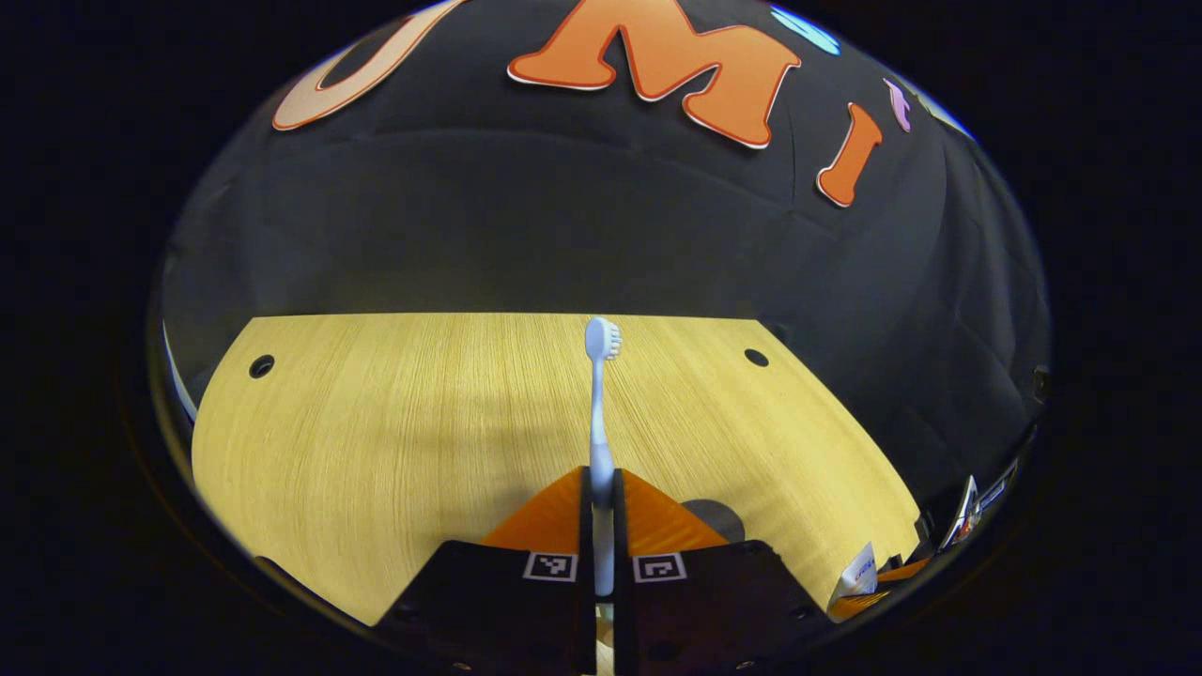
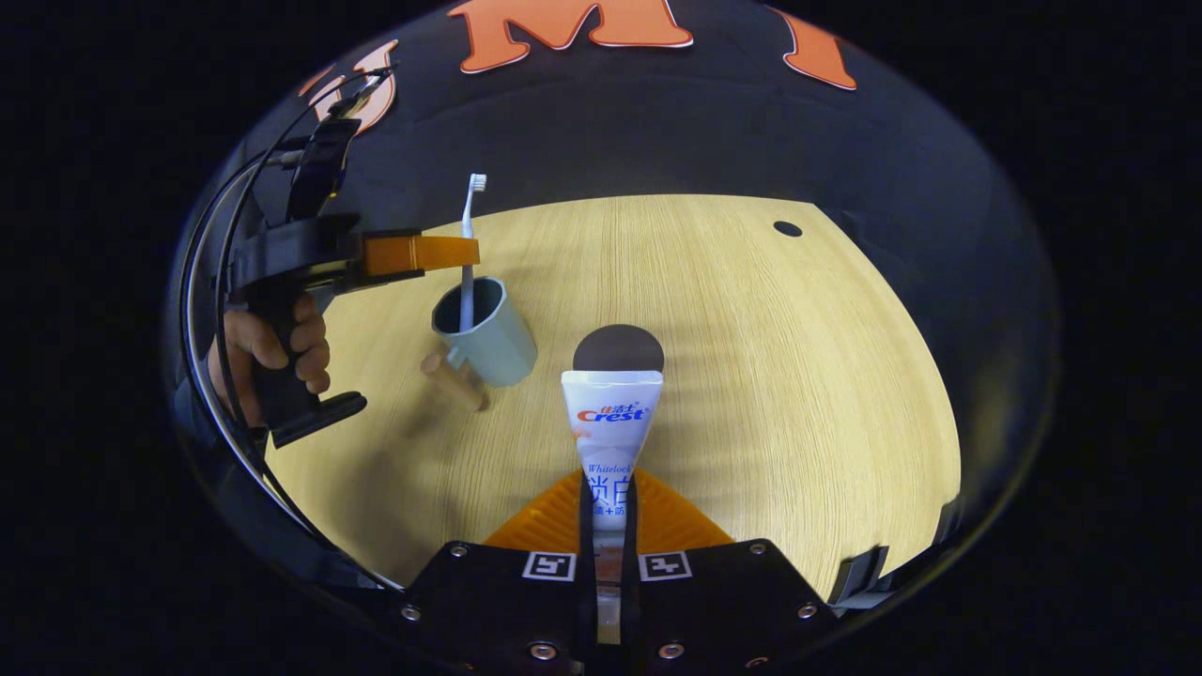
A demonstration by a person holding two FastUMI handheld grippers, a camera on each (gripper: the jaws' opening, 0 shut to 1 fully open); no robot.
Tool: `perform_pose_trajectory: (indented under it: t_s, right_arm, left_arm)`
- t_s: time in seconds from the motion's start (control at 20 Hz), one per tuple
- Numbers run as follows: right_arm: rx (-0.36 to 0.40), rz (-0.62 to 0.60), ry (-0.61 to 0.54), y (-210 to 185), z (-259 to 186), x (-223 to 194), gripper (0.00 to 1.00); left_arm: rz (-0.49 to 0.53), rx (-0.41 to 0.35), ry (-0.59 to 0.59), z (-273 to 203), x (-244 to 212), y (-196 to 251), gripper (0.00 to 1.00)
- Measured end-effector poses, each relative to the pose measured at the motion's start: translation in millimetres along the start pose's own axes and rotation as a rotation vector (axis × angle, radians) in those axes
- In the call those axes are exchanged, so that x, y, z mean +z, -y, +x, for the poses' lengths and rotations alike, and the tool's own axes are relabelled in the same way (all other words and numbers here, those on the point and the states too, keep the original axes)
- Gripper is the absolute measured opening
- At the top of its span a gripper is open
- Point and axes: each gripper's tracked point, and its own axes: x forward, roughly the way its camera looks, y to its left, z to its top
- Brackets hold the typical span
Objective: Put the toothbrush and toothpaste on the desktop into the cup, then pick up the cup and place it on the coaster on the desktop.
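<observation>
My left gripper (image 1: 601,481) is shut on a white toothbrush (image 1: 598,404), whose bristled head points up. In the right gripper view that left gripper (image 2: 472,252), held by a hand (image 2: 277,343), keeps the toothbrush (image 2: 467,282) upright with its lower end inside the pale blue cup (image 2: 493,338). The cup stands on the wooden desktop (image 2: 751,376) and has a wooden handle (image 2: 455,380). My right gripper (image 2: 608,486) is shut on a white toothpaste tube (image 2: 610,418), held above the desktop just short of the dark round coaster (image 2: 620,347). The coaster lies right of the cup.
The black cloth wall closes off the back of the desktop (image 1: 394,422). Small round holes (image 1: 756,357) mark the desktop's far corners. In the left gripper view the coaster (image 1: 718,514) peeks out beside my right finger, and the toothpaste tube's end (image 1: 859,571) shows at the lower right.
</observation>
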Motion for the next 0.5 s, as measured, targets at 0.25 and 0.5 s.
perform_pose_trajectory:
  t_s: [0.25,0.5]
  right_arm:
    - [-0.002,0.002,-0.007,2.7,3.0,8.5,0.1]
    - [0.002,-0.002,-0.008,2.2,-3.8,10.3,0.1]
  left_arm:
    - [0.018,0.019,-0.006,2.8,-4.9,-0.8,0.07]
    - [0.023,0.046,-0.014,5.7,-13.3,-8.7,0.07]
